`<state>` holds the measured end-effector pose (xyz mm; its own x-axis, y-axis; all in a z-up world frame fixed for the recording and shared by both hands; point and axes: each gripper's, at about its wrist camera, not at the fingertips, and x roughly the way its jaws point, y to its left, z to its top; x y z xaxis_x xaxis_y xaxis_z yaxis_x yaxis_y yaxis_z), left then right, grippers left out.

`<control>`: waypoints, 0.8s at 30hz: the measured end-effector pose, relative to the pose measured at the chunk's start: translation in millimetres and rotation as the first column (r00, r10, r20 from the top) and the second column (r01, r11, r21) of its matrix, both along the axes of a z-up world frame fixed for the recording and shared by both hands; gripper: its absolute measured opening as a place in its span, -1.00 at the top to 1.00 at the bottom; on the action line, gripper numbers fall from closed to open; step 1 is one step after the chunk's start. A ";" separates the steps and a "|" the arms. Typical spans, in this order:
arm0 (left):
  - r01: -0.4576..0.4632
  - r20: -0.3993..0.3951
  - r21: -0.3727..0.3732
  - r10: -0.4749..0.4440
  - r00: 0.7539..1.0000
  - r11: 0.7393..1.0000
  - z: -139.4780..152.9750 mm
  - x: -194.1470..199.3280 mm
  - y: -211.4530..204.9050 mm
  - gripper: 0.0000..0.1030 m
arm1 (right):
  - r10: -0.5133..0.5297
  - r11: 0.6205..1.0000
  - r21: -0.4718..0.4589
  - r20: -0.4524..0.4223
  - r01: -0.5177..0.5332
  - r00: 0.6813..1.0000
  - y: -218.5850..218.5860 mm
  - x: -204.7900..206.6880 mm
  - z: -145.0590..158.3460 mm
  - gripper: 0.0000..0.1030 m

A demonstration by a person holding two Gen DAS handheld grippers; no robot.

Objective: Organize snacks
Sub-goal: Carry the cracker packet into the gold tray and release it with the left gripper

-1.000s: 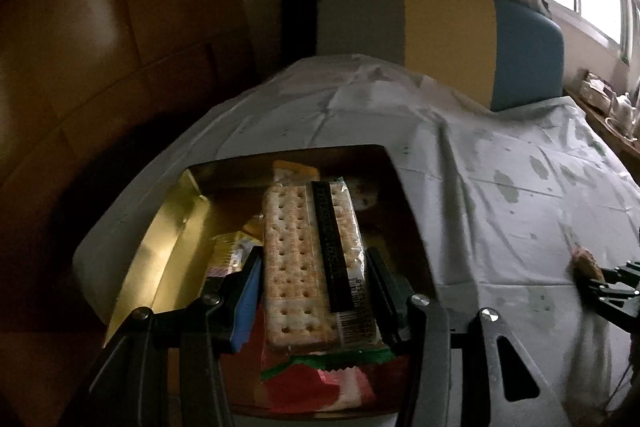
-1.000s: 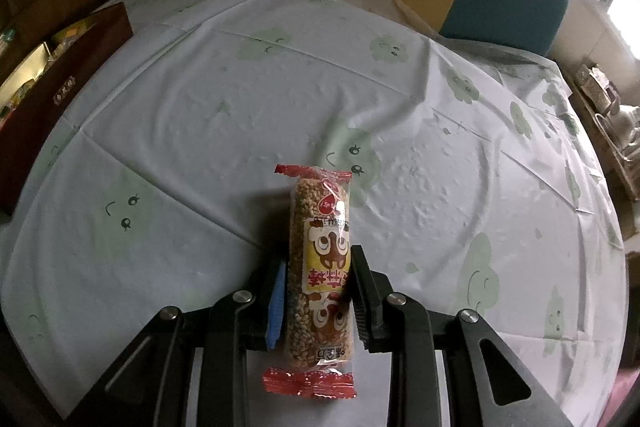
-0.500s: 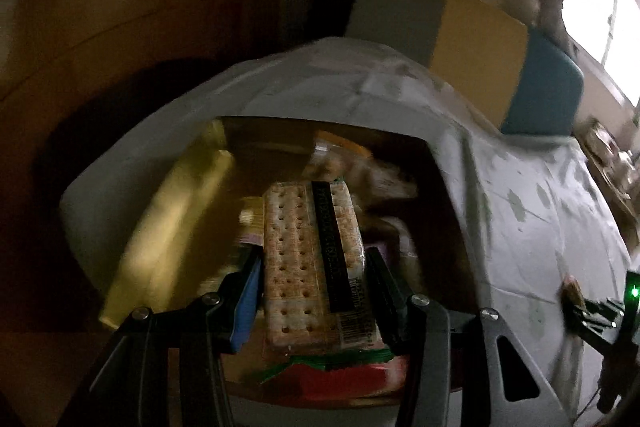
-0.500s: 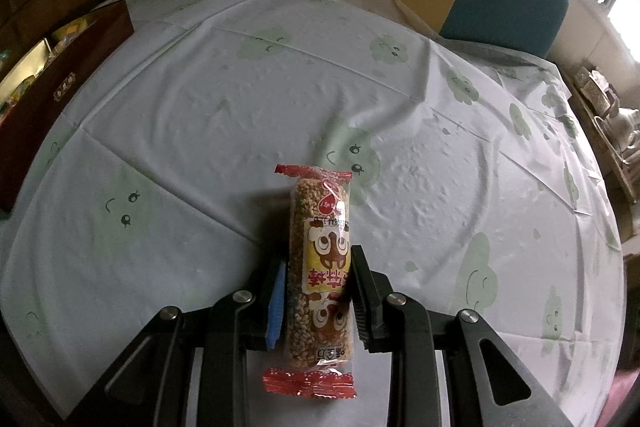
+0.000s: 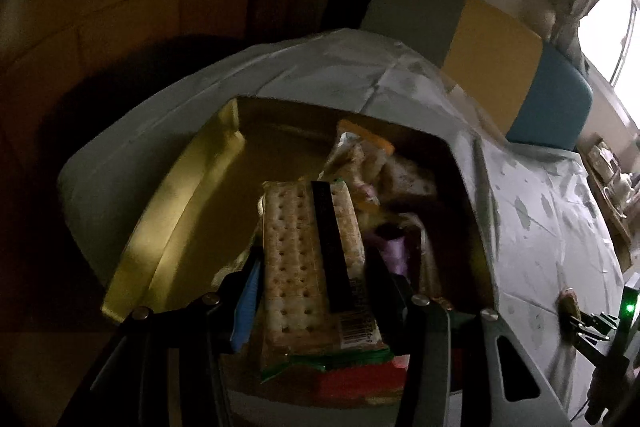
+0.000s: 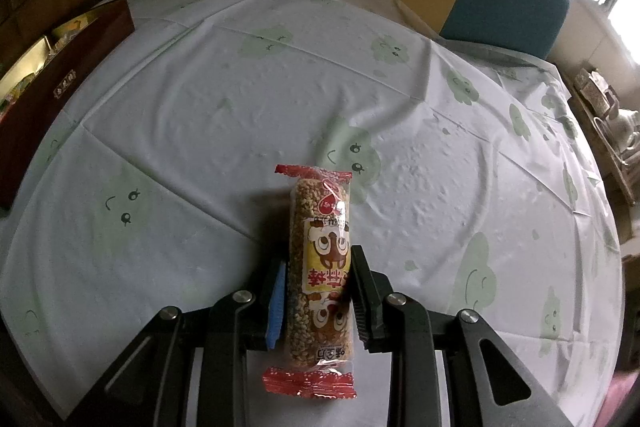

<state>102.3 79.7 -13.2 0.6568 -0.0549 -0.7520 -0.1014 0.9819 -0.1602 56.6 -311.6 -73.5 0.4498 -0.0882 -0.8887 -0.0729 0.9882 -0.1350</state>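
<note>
Left wrist: cracker pack [image 5: 310,269] clamped lengthwise in left claw [image 5: 316,287], above gold box [image 5: 172,211].

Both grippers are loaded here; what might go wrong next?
The cracker pack is pinched near its lower half, so it may tilt or snag on snacks already piled in the gold box. The rice bar is held low down, so its top could swing when the right gripper moves.

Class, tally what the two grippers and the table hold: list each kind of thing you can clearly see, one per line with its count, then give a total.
Cracker packs: 1
Grain bars: 1
Snack boxes: 1
Grippers: 2 (left, right)
Total: 5
Other snacks in the box are too dim to count.
</note>
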 end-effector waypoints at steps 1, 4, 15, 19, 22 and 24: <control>0.008 0.007 0.009 -0.008 1.000 1.000 1.9 0.6 -3.2 0.03 | 0.000 1.000 -0.002 0.000 0.000 1.000 -0.2 0.0 0.1 0.44; 0.058 -0.004 0.039 -0.058 0.998 0.998 1.1 5.6 -15.4 0.03 | 0.004 1.000 -0.011 0.002 -0.004 1.000 1.6 -0.2 -0.5 0.44; 0.113 -0.190 0.104 -0.092 0.977 0.988 -36.8 56.6 -32.4 0.03 | 0.007 1.000 -0.029 0.005 -0.007 1.000 4.2 -1.8 -1.0 0.44; 0.089 -0.182 0.125 -0.065 0.981 0.988 -40.0 53.6 -23.4 0.03 | 0.009 0.999 -0.038 0.004 -0.009 1.000 5.6 -1.6 -1.5 0.44; 0.070 -0.198 0.108 -0.048 0.979 0.992 -42.3 52.4 -17.2 0.03 | 0.009 0.999 -0.040 0.002 -0.009 1.000 6.8 -1.5 -1.3 0.44; 0.072 -0.194 0.103 -0.051 0.980 0.992 -41.2 50.1 -17.2 0.03 | 0.007 0.999 -0.041 0.003 -0.007 1.000 7.1 -2.0 -1.2 0.44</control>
